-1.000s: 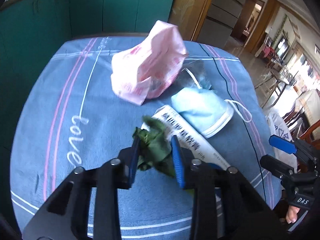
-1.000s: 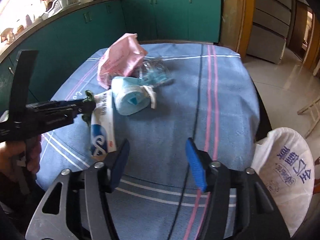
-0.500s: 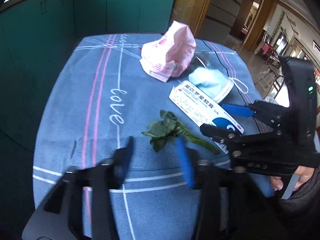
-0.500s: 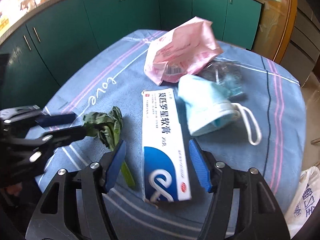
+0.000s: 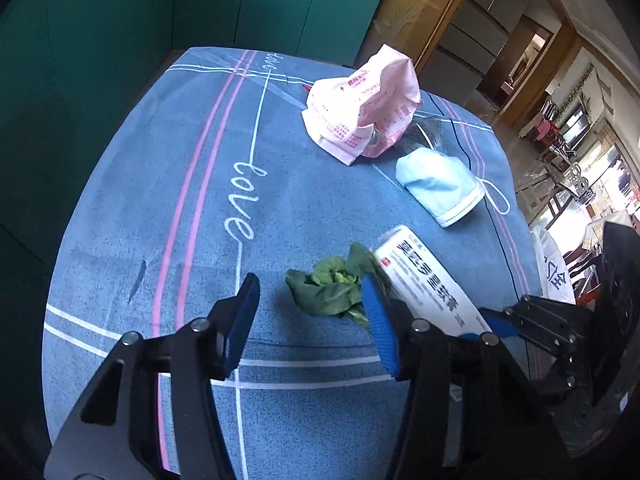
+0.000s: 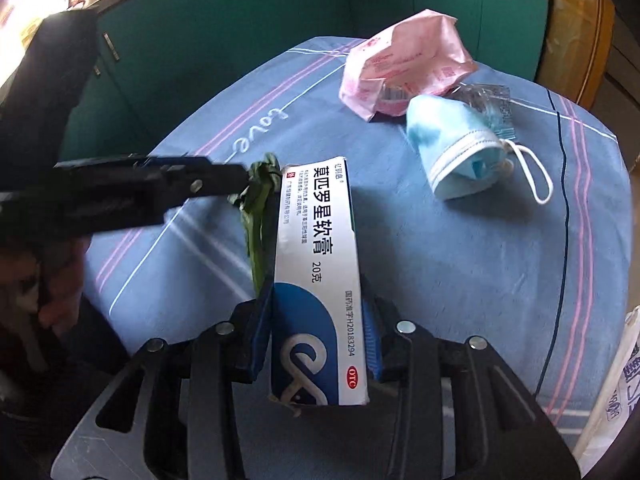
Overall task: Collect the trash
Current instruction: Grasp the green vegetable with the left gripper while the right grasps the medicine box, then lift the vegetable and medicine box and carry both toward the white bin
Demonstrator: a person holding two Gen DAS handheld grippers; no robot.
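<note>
Now the right gripper (image 6: 318,344) is clamped on the box (image 6: 316,264), lifted beside the leaf (image 5: 332,290). The left gripper (image 5: 312,320) gapes wide, holding nothing, just short of that leaf on the surface (image 5: 160,200); mask (image 5: 438,186) and wrapper (image 5: 360,104) lie beyond.

left gripper (image 5: 310,320): jaws spread wide, nothing clamped, pointing 12 o'clock | right gripper (image 6: 318,334): jaws closed on ointment box (image 6: 316,264), at left's 3 o'clock
</note>
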